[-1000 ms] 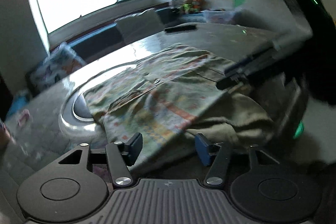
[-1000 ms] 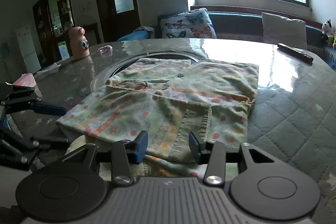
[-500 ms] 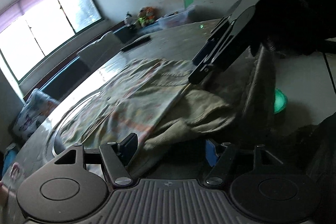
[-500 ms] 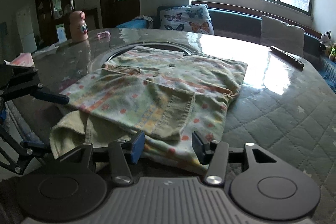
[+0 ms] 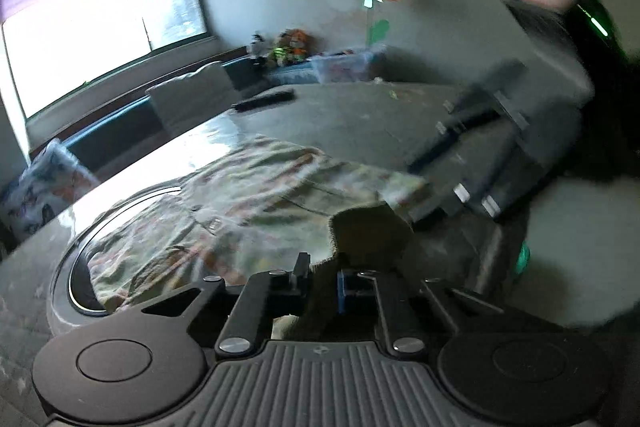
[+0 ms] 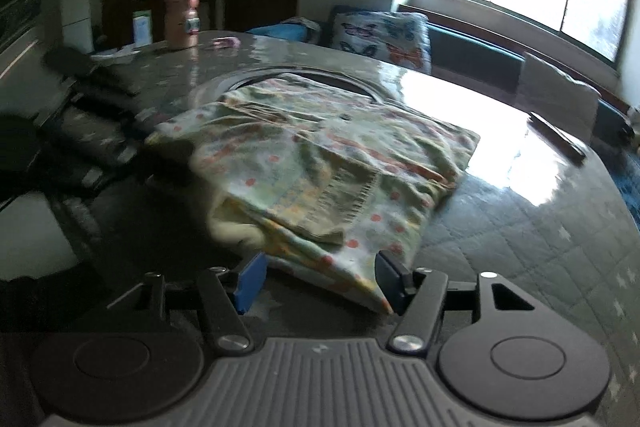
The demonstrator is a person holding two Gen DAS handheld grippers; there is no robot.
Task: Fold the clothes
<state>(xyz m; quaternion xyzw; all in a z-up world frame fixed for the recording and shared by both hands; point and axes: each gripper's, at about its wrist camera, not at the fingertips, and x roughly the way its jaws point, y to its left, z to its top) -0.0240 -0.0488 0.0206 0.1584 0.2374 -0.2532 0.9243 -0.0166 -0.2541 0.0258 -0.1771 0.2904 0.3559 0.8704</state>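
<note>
Gripping a bunched hem corner of the garment (image 5: 256,211), the left gripper (image 5: 323,283) has just closed: its 2 jaws are pinched together on a dull olive fold of cloth that stands up between them. Judging from that hold at the near edge, the aim is to lift this end and carry it over the rest for the next fold.

On the other side, the right gripper (image 6: 320,281) has its jaws standing apart and they have just been widening; the garment's near corner lies between the blue pads without being pressed. That reads as lining up for a matching hold, so both corners can travel together and the fold stays straight.

Lying on a dark quilted table (image 6: 520,235) with a glossy cover, partly over a round inset ring (image 6: 304,71), the garment is a pale green button-up top with orange dots and striped bands. Sleeves appear already folded inward, making a rough rectangle. Both views are motion-blurred.
</note>
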